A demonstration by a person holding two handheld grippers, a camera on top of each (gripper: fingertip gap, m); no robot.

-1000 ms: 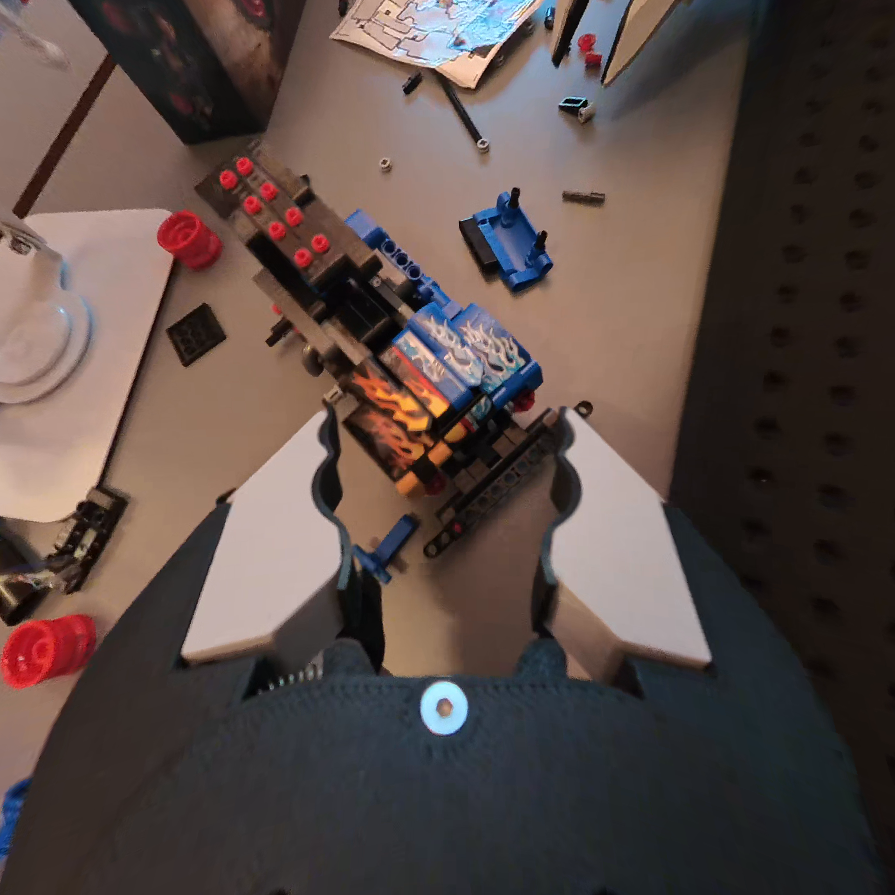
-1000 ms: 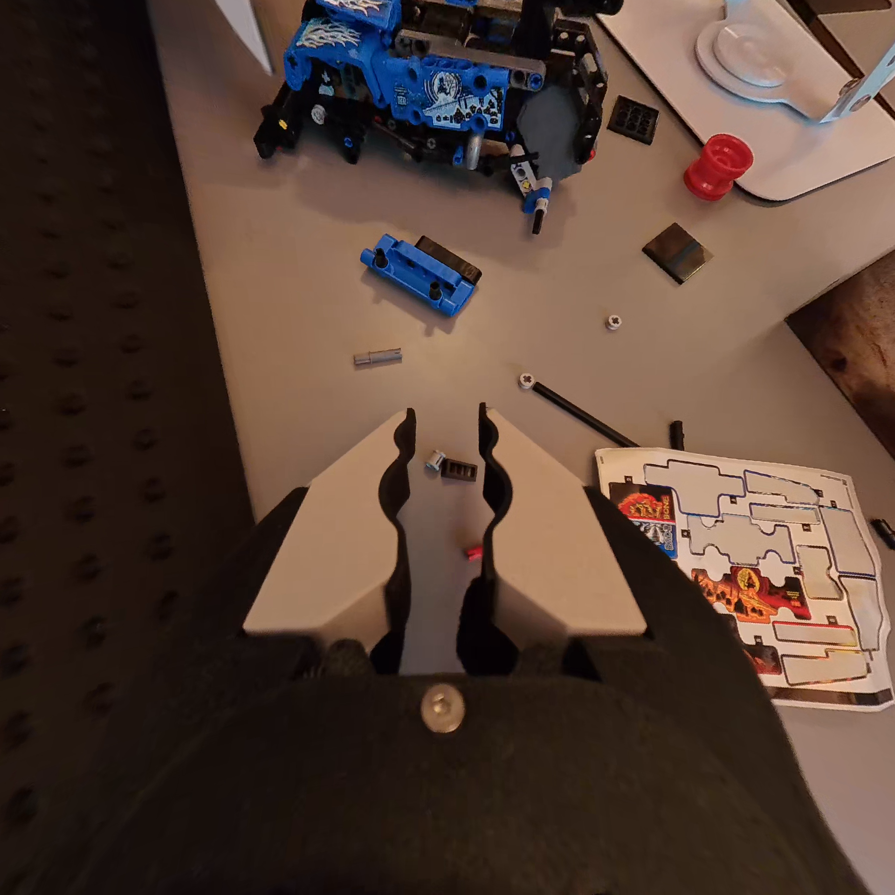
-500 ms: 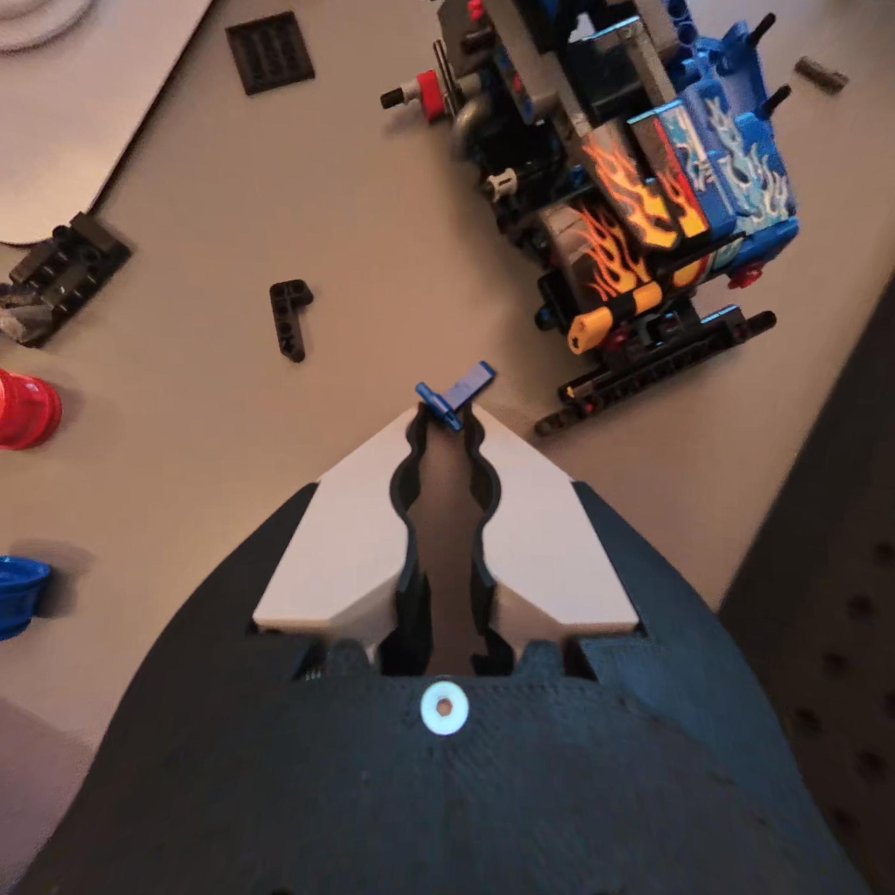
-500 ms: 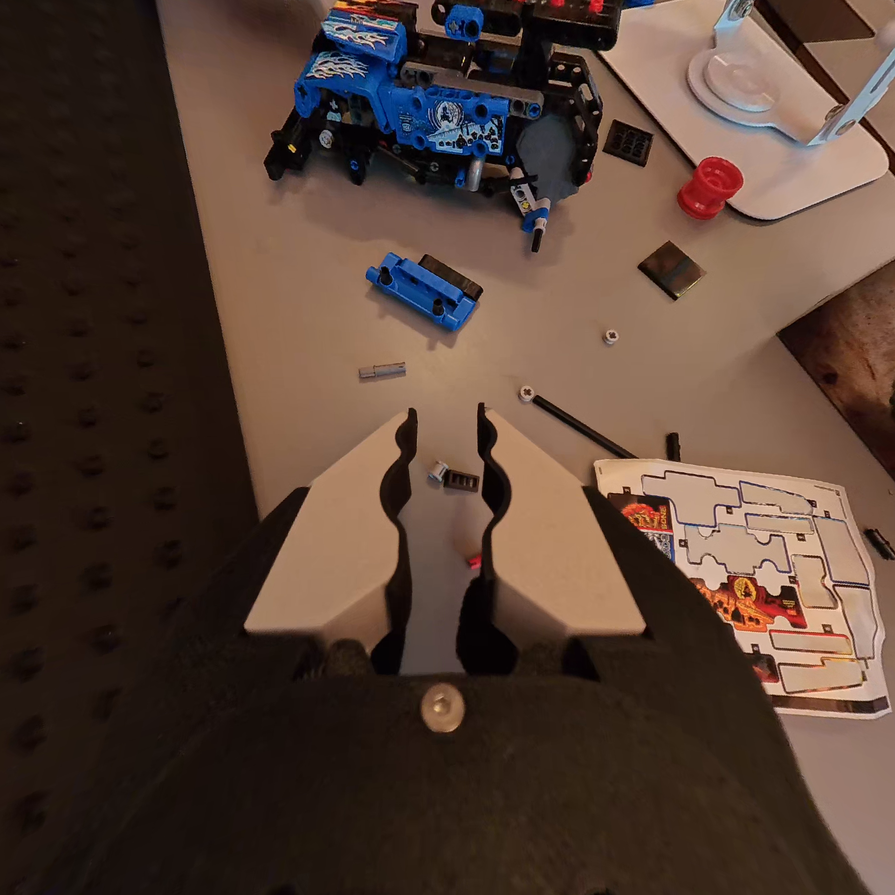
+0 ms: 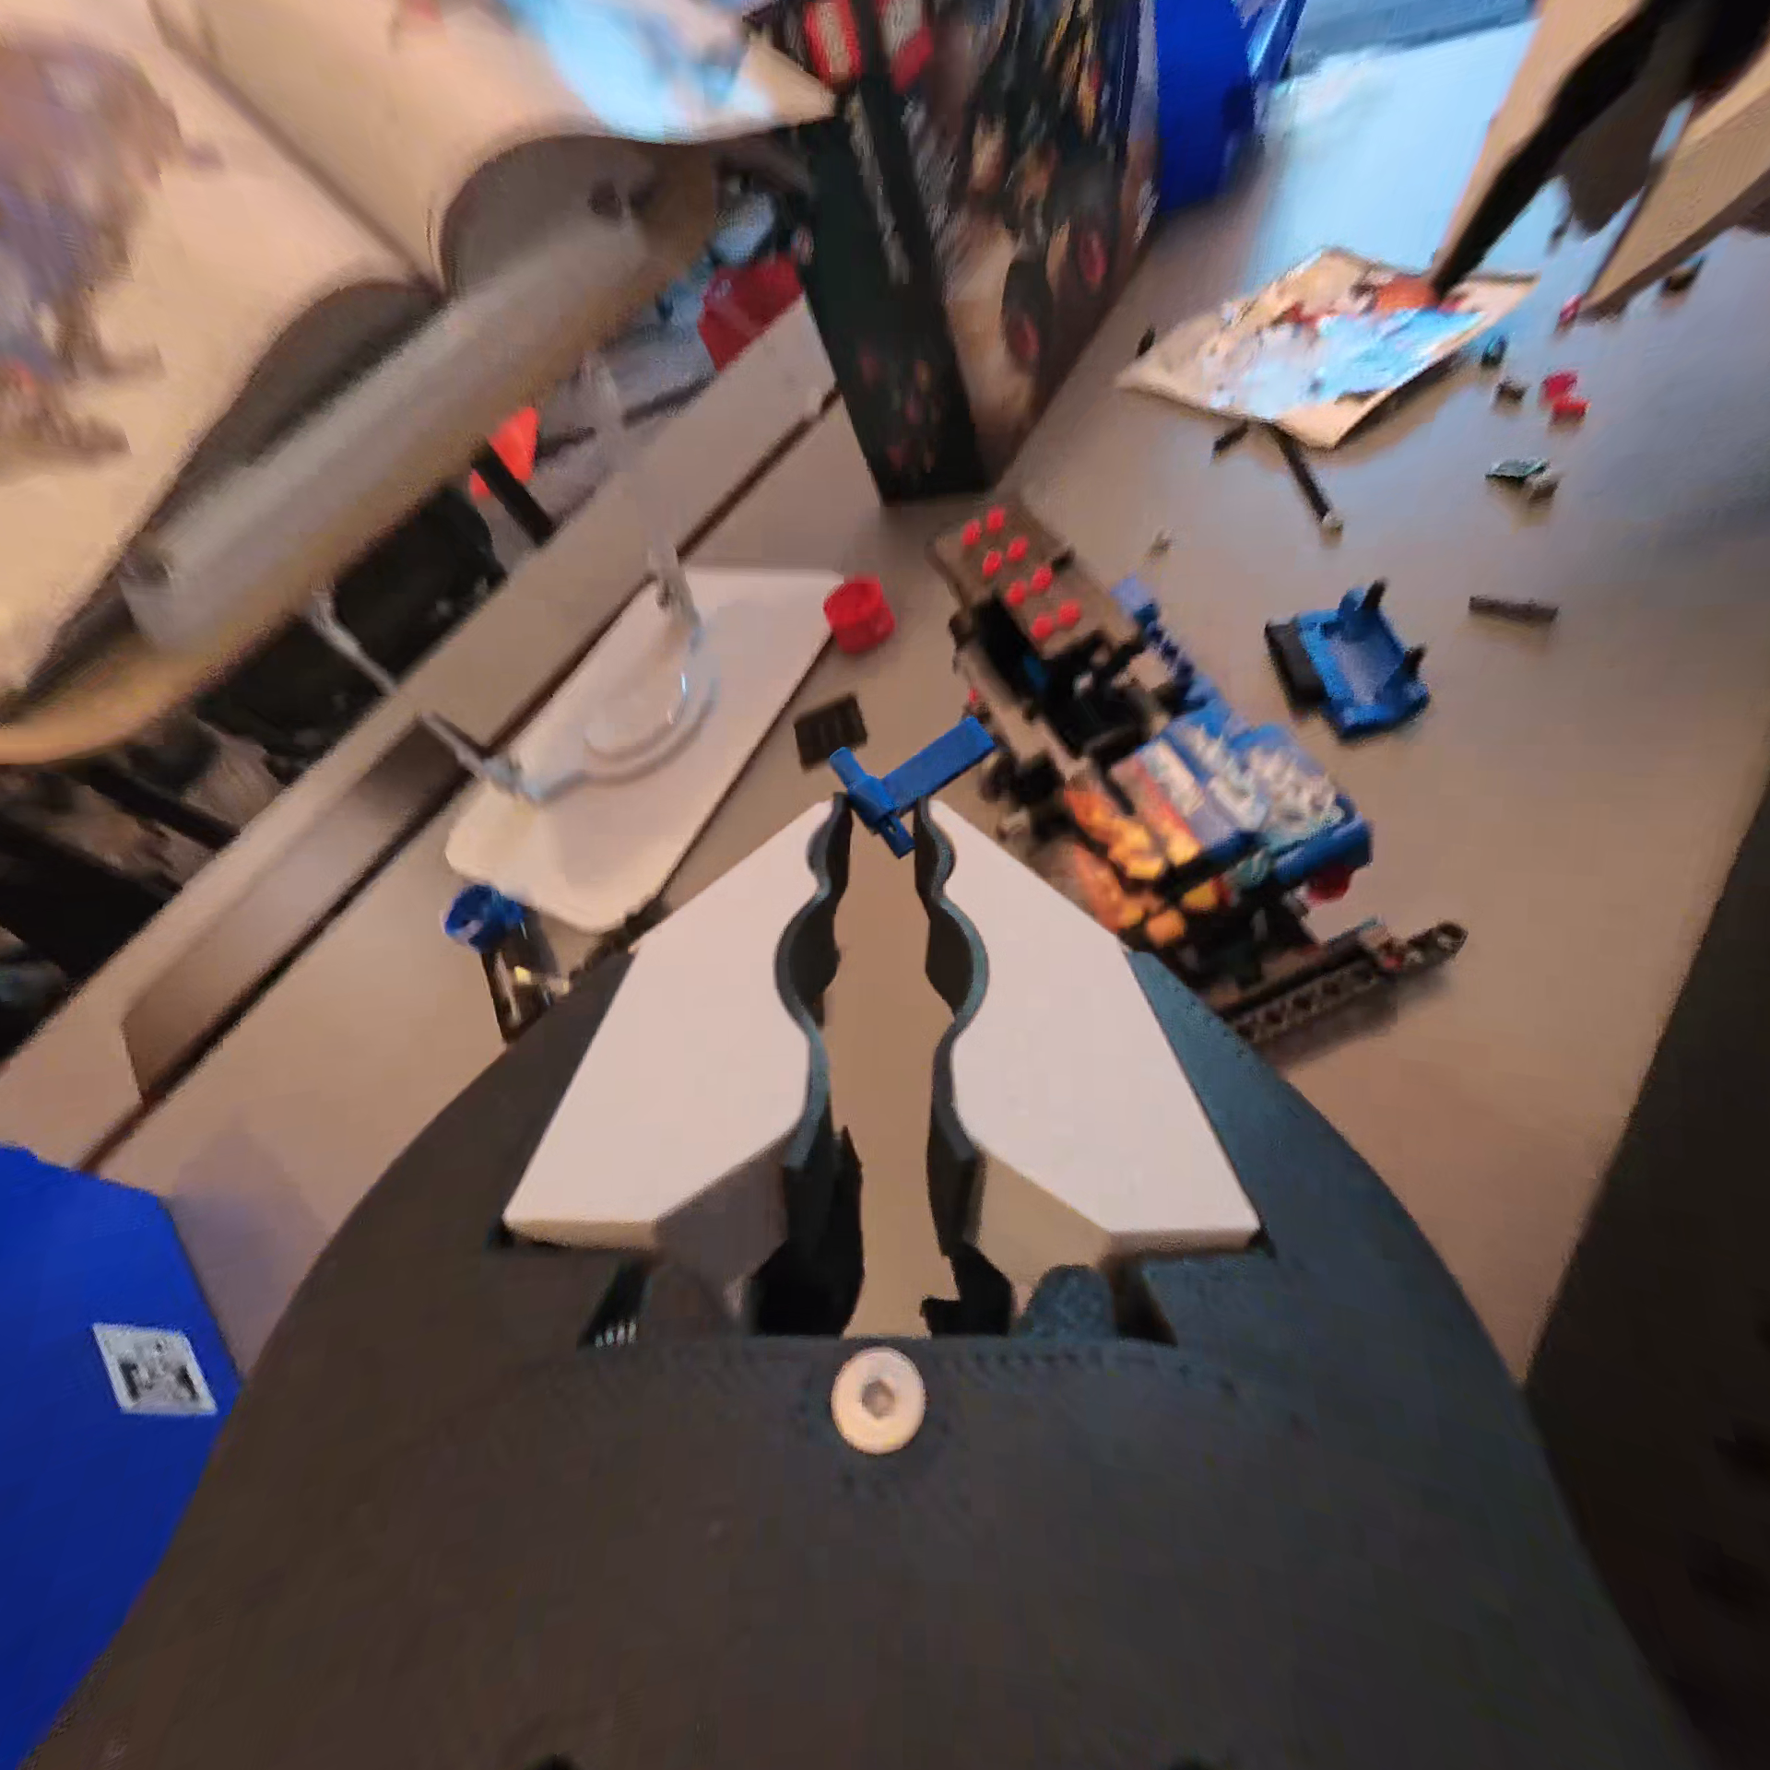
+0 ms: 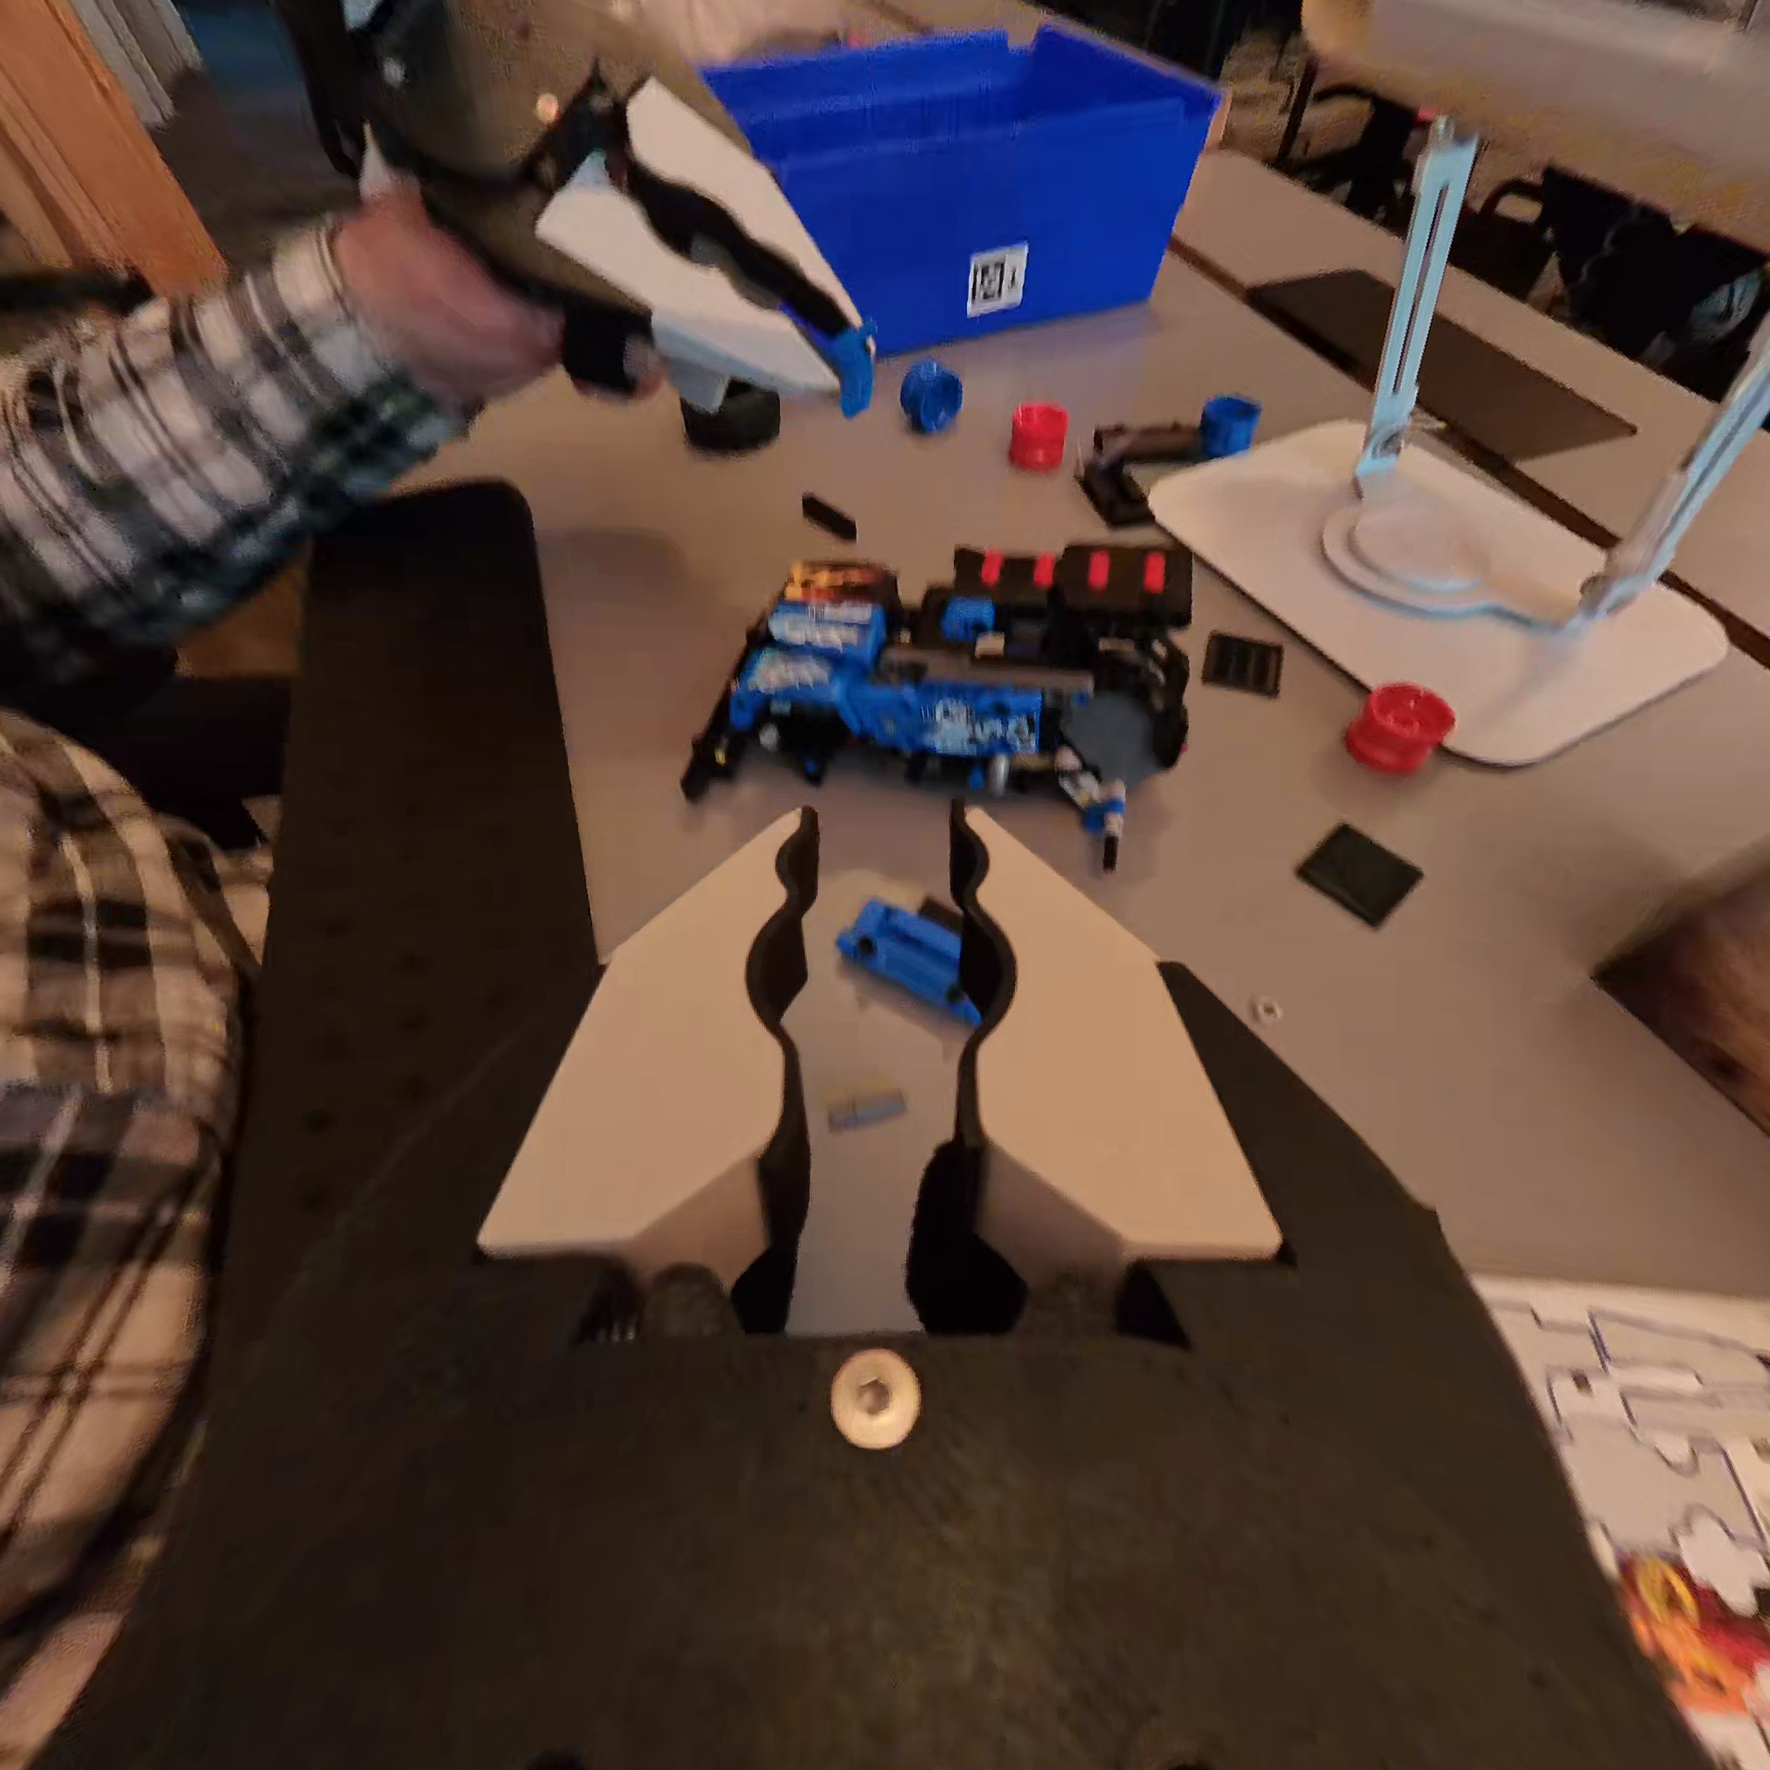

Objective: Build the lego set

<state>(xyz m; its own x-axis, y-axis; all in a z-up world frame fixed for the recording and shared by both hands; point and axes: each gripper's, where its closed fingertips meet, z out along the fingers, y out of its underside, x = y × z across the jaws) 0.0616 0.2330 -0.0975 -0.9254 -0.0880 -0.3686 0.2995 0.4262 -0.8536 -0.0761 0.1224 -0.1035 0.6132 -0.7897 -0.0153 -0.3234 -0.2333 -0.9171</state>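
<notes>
No legible writing to report.

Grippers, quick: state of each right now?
Left gripper: shut on the small blue piece, held clear of the table.
Right gripper: open, holding nothing; it hovers over the table.

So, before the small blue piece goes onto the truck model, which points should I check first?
1. Grip: left gripper shut on the small blue angled Lego piece, at the fingertips only: ok.
2. Piece lifted clear of the grey table: ok.
3. Blue-and-black flame-decorated truck model lies free on the table, unheld: ok.
4. Right gripper open, empty: ok.
5. Mounting spot on the model: cannot tell.
6. Left view sharpness: not ok, blurred.
</notes>
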